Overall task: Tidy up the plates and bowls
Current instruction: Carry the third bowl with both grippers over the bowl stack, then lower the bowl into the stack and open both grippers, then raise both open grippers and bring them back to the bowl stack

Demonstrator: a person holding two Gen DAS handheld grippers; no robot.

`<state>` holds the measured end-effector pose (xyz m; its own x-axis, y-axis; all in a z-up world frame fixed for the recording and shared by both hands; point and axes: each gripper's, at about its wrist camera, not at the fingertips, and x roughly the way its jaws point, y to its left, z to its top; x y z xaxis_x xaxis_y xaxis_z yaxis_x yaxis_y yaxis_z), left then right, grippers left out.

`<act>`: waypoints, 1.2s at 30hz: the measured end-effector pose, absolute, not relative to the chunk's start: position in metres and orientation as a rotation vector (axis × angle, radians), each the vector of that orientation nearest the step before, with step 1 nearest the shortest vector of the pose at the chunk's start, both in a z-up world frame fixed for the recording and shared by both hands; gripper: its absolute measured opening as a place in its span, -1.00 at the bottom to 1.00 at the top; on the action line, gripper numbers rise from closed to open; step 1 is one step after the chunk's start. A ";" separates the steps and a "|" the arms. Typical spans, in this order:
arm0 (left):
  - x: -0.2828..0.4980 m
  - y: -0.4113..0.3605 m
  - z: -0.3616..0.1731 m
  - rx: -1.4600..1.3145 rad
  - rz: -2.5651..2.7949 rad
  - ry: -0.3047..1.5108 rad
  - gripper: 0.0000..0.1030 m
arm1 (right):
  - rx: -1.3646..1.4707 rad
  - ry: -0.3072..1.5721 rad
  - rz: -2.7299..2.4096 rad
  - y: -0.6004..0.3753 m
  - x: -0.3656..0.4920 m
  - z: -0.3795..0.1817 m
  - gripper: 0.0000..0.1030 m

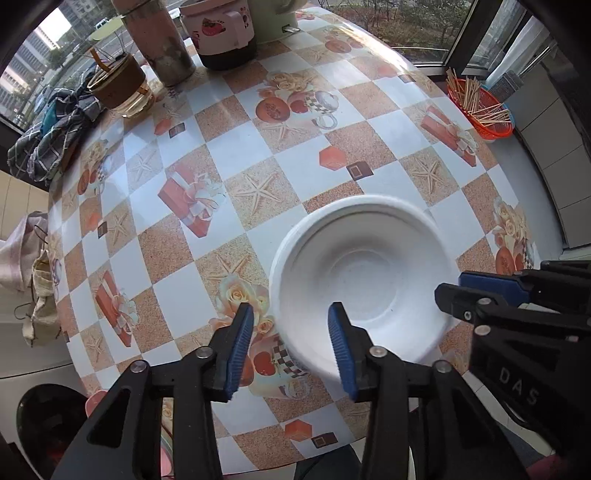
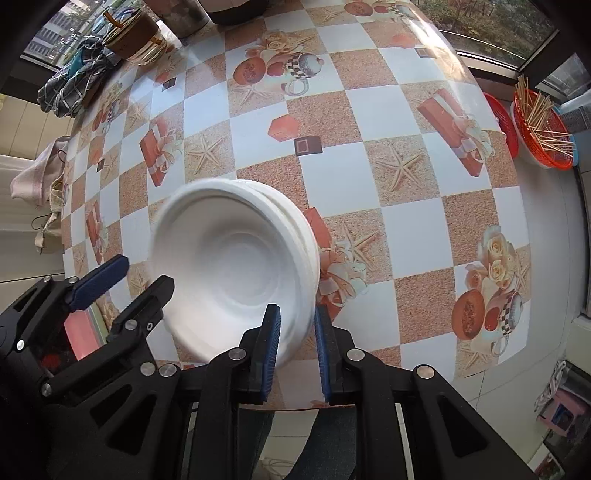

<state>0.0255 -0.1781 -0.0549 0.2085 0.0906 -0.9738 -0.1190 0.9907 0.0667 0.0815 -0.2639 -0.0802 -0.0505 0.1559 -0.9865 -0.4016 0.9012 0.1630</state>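
A stack of white bowls (image 1: 365, 266) (image 2: 236, 258) sits near the front edge of the round table (image 1: 258, 158), slightly blurred. My left gripper (image 1: 290, 308) is open and straddles the stack's left rim: one finger stands inside the top bowl, the other outside over the tablecloth, clear of the rim. My right gripper (image 2: 295, 312) points down and is shut on the stack's right rim, which fills the gap between its blue pads. Each gripper shows in the other's view: the right gripper (image 1: 452, 290) and the left gripper (image 2: 147, 271).
At the table's far side stand a cork-sleeved glass cup (image 1: 122, 86), a metal flask (image 1: 162, 44), a pink-and-white cooker (image 1: 221, 29) and a checked cloth (image 1: 51, 136). An orange basket of sticks (image 1: 480, 107) (image 2: 543, 129) sits off the right edge.
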 end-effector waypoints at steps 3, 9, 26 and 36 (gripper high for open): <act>0.020 -0.164 -0.049 -0.038 0.173 1.388 0.35 | -0.179 1.553 0.428 -0.271 0.085 -0.076 0.76; -0.004 -0.134 -0.018 -0.022 0.199 1.381 0.57 | -0.135 1.532 0.426 -0.284 0.089 -0.050 0.99; -0.042 -0.170 0.054 0.190 0.148 1.318 0.68 | -0.248 1.548 0.545 -0.240 0.066 -0.023 0.99; -0.043 -0.155 0.055 0.138 0.200 1.318 0.68 | -0.203 1.604 0.493 -0.242 0.074 -0.031 0.99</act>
<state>-0.0427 -0.1547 0.0551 0.2363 0.2236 -0.9456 -0.0668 0.9746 0.2137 0.0736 -0.2421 -0.0312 -0.1030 0.1624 -0.9813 -0.4170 0.8887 0.1908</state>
